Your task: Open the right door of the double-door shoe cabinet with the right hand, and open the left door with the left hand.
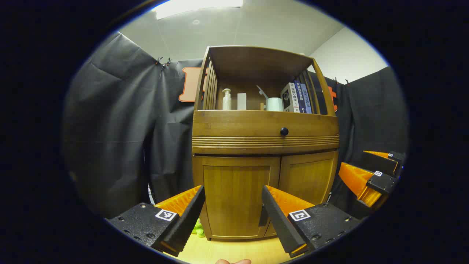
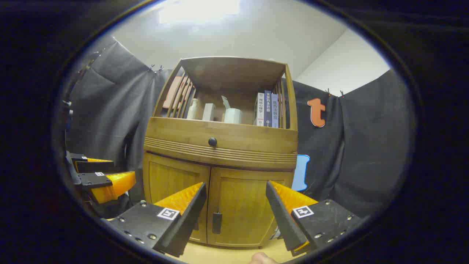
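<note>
A wooden shoe cabinet [image 1: 263, 146] [image 2: 220, 154] stands ahead with both lower doors closed. The left door [image 1: 234, 198] [image 2: 172, 183] faces my left gripper [image 1: 232, 209], which is open and empty, a short way in front of it. The right door [image 1: 307, 179] [image 2: 242, 209] has a small dark handle [image 2: 217, 222] near the centre seam. My right gripper [image 2: 236, 211] is open and empty in front of the right door, also seen from the side at the right edge [image 1: 373, 176]. The left gripper appears at the far left [image 2: 99, 176].
A drawer with a round black knob [image 1: 284, 131] [image 2: 212, 142] sits above the doors. The open shelf holds a pump bottle [image 1: 226, 99], a white cup [image 1: 274, 104] and books [image 1: 298, 97]. Black cloth hangs around. The floor [image 1: 227, 251] is light wood. A green object [image 1: 198, 228] lies by the cabinet's left foot.
</note>
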{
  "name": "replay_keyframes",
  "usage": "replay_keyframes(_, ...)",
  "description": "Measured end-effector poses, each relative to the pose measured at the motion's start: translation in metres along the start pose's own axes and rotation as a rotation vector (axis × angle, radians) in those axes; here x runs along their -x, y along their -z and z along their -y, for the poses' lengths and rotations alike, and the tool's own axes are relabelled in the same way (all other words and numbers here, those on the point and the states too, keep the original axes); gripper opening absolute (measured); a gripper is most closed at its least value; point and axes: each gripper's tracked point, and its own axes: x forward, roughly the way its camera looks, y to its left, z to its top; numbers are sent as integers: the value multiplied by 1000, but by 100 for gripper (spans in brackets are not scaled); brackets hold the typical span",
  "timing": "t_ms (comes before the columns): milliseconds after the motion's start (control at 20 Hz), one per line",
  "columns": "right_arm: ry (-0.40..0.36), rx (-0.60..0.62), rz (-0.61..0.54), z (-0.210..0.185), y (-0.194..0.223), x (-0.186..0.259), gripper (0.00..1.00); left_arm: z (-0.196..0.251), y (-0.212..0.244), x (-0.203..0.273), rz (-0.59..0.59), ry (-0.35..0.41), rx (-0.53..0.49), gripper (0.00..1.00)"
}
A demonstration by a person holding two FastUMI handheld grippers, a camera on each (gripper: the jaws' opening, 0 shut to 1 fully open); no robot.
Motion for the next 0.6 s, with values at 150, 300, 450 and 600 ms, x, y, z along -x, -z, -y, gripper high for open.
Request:
replay_keyframes(150,13,-1,-4,3,3,-3,94,1,0,-1,0,-1,-3,92)
replay_keyframes(300,20,-8,-11,5,6,-4,94,1,0,0,-3,-3,-4,92)
replay_keyframes(450,23,-13,-15,9,8,-2,94,0,0,1,-4,-8,-6,92)
replay_keyframes(600,20,-19,-17,6,9,-1,97,-3,0,3,-3,-16,-13,96)
